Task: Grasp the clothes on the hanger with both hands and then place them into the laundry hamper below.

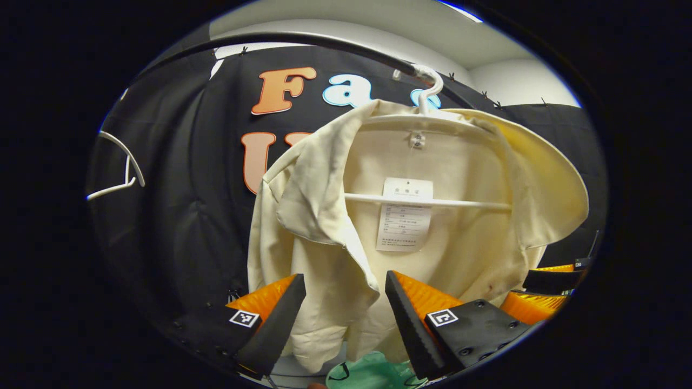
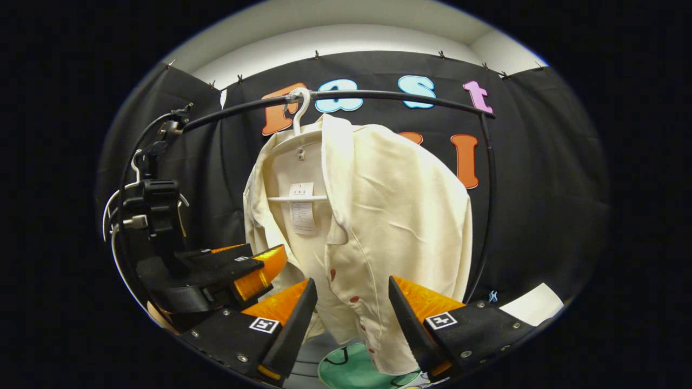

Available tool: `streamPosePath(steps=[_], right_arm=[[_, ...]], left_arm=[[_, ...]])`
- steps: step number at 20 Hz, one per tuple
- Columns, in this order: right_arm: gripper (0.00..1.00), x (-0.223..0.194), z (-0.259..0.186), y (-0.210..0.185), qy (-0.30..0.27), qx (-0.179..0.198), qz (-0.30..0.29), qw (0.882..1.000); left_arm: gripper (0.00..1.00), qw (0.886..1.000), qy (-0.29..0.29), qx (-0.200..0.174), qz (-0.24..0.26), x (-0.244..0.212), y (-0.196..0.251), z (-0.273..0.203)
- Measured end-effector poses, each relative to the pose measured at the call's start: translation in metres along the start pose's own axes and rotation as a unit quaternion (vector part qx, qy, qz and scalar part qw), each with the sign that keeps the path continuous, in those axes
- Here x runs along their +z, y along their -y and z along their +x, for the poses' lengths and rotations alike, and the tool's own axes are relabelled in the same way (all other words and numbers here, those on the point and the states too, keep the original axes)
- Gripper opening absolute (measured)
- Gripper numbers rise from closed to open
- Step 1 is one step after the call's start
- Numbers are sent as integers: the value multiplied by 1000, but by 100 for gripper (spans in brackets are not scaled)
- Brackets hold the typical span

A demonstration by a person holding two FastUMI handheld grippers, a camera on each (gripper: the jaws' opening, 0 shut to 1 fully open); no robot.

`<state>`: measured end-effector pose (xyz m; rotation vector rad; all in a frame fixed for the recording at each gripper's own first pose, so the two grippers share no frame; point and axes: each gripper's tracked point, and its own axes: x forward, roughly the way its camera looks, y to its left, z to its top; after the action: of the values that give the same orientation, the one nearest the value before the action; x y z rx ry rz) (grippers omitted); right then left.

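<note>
Cream shirt (image 1: 432,216) hangs on white hanger (image 1: 430,89) from black rail (image 2: 378,96), above green hamper (image 2: 351,370) | left gripper (image 1: 345,302) wide open | right gripper (image 2: 352,308) wide open | Advice: close each on its own front panel, then lift clear of hanger.

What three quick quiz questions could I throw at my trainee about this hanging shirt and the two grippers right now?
1. True or false: the cream shirt hangs on the white hanger from the black rail.
2. Which best describes the left gripper? A: shut on the shirt. B: open, with the shirt's front edge hanging between its fingers. C: down inside the green hamper.
3. Fill in: in the left gripper view, a second white hanger hangs to the ____ of the shirt.

Key: 1 true; 2 B; 3 left.
</note>
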<state>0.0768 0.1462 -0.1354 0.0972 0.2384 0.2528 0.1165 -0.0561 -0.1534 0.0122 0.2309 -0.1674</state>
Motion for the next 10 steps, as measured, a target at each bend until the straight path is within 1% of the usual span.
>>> streamPosePath(steps=[1,4,5,7,8,9,10], right_arm=[[82,0,6,-2,0,0,2,1000],[77,2,23,-6,1,2,13,1000],[76,2,27,-4,1,-1,14,1000],[74,6,38,0,4,-9,15,1000],[72,7,41,3,5,-14,15,1000],[69,8,44,4,6,-16,15,1000],[64,9,47,4,5,-16,15,1000]], left_arm=[[100,1000,2,-2,-2,-1,0,7],[100,1000,-3,-12,-7,-4,3,21],[97,1000,-6,-12,-8,-5,3,25],[97,1000,-7,-11,-9,-5,2,33],[95,1000,-5,-13,-11,-5,3,36],[84,1000,-4,-17,-14,-2,5,38],[81,1000,-4,-21,-14,-3,6,40]])
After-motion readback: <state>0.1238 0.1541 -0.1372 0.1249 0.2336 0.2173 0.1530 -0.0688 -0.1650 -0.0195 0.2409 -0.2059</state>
